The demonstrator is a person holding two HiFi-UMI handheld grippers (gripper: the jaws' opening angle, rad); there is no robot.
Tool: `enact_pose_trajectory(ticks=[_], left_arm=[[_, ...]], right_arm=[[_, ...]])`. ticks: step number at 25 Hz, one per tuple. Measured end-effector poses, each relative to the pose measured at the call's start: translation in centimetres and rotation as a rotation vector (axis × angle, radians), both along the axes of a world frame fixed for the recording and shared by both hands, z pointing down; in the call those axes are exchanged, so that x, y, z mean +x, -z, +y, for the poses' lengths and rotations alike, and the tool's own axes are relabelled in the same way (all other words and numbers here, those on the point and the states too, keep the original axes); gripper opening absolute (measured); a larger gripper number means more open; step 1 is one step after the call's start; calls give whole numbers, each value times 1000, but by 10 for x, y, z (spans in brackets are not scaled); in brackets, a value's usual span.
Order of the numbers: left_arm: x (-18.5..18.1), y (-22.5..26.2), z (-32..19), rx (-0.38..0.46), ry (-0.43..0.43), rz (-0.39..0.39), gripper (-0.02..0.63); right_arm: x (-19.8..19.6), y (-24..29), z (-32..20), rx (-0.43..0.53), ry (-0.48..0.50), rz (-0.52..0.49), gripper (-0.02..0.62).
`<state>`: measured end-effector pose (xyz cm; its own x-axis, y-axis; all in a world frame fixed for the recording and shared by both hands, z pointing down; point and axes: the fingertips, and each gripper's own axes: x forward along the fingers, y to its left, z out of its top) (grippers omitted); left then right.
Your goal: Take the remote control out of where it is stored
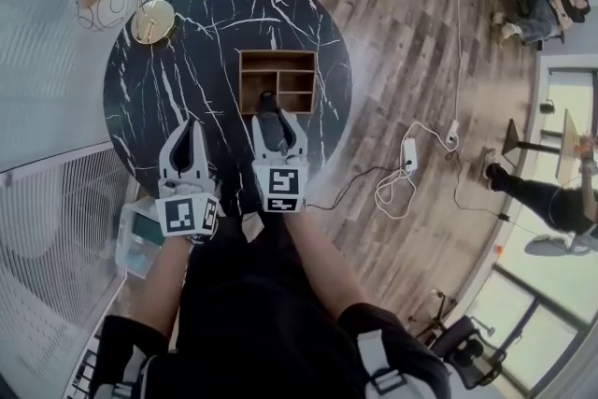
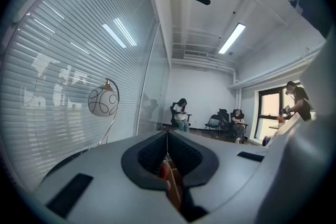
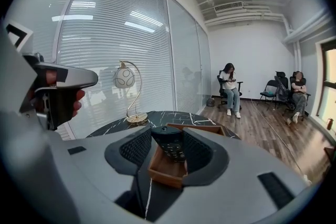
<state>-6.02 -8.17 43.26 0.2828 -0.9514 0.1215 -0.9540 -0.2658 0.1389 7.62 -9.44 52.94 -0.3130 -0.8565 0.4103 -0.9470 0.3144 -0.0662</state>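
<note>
Head view, looking steeply down: a round black marble table (image 1: 187,42) carries a wooden organizer (image 1: 277,56) with several open compartments, and a lamp (image 1: 152,21) with a brass base stands near the far left edge. The right gripper (image 1: 277,119) reaches over the near side of the organizer, and the remote control (image 1: 269,101) sticks out from between its jaws above the near left compartment. In the right gripper view the right gripper (image 3: 168,134) has its jaws spread fairly wide, yet both pads press on the sides of the remote control (image 3: 170,147), so it is pinched there, button side up and tilted. Its lower end hangs over the organizer (image 3: 164,180); I cannot tell whether it touches the wood. The table (image 3: 152,117) and the lamp (image 3: 126,78) lie beyond. The left gripper (image 1: 191,124) hangs over bare marble just left of the organizer, apart from it. In the left gripper view the left gripper (image 2: 168,136) has its jaw tips pressed together, aimed out at the room; a brown strip shows low in the slot, and I cannot make out what it is. Two people sit on chairs (image 3: 230,89) by the far wall, and a power strip (image 1: 408,152) with cables lies on the wooden floor.
</note>
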Motion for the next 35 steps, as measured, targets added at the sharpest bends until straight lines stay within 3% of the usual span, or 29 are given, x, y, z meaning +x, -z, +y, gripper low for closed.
enact_pose_trajectory(ticks=[13, 35], left_arm=[[-2, 29, 18, 15, 19, -2, 9], [-2, 100, 41, 110, 14, 16, 9]], right_arm=[[4, 30, 8, 34, 7, -13, 186], [1, 103, 30, 137, 46, -21, 186]])
